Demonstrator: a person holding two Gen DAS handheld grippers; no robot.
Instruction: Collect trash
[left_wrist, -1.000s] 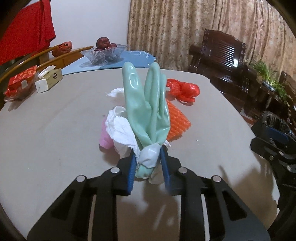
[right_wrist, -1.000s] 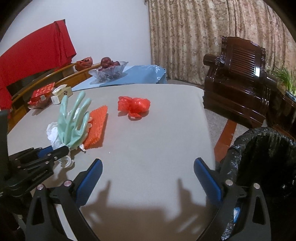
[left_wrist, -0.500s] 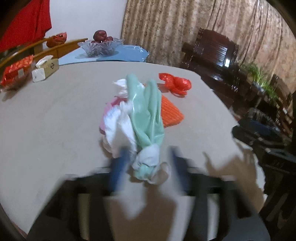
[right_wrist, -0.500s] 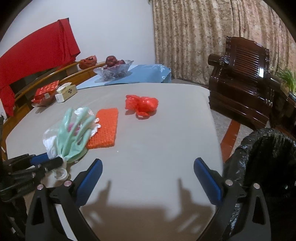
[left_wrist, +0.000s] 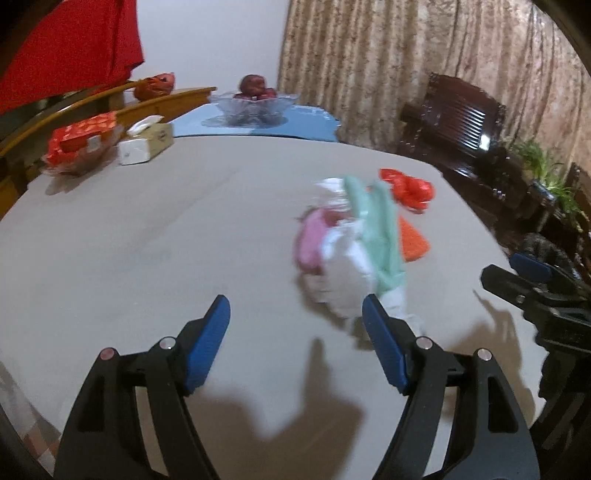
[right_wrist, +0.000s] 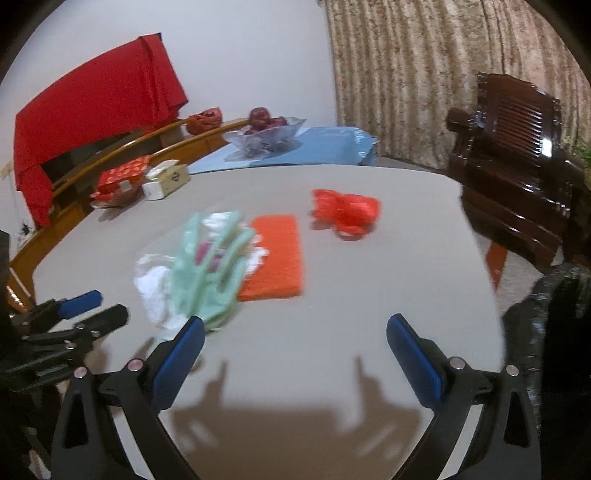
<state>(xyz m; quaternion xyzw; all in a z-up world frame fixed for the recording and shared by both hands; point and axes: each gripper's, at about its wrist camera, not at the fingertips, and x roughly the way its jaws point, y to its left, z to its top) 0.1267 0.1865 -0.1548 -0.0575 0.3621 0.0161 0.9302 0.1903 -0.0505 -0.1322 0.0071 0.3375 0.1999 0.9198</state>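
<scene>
The left gripper (left_wrist: 295, 325) stands wide, its 2 ribbed blue pads (left_wrist: 208, 343) bare with only table between them. The log-free look of it: the jaws have just been opening, and the bundle now lies off toward 1 o'clock from it. That bundle is a smooth mint-green rubber glove (left_wrist: 380, 236), limp and long-fingered, lying over crumpled white tissue (left_wrist: 345, 273) with a soft pink wad (left_wrist: 310, 240) at its 9 o'clock side; all of it is blurred. Touching the glove at 3 o'clock is a flat orange rectangular pad (right_wrist: 275, 258) with a nubbly surface. Farther back, at 1 o'clock, sits a crinkled, shiny red plastic bag (right_wrist: 345, 212). All rest on the matte grey table (right_wrist: 332, 314) with rounded corners. The right gripper (right_wrist: 295, 354) is also spread wide and holds nothing. At its 3 o'clock, off the table edge, is a bin lined with glossy black plastic (right_wrist: 554, 314).
</scene>
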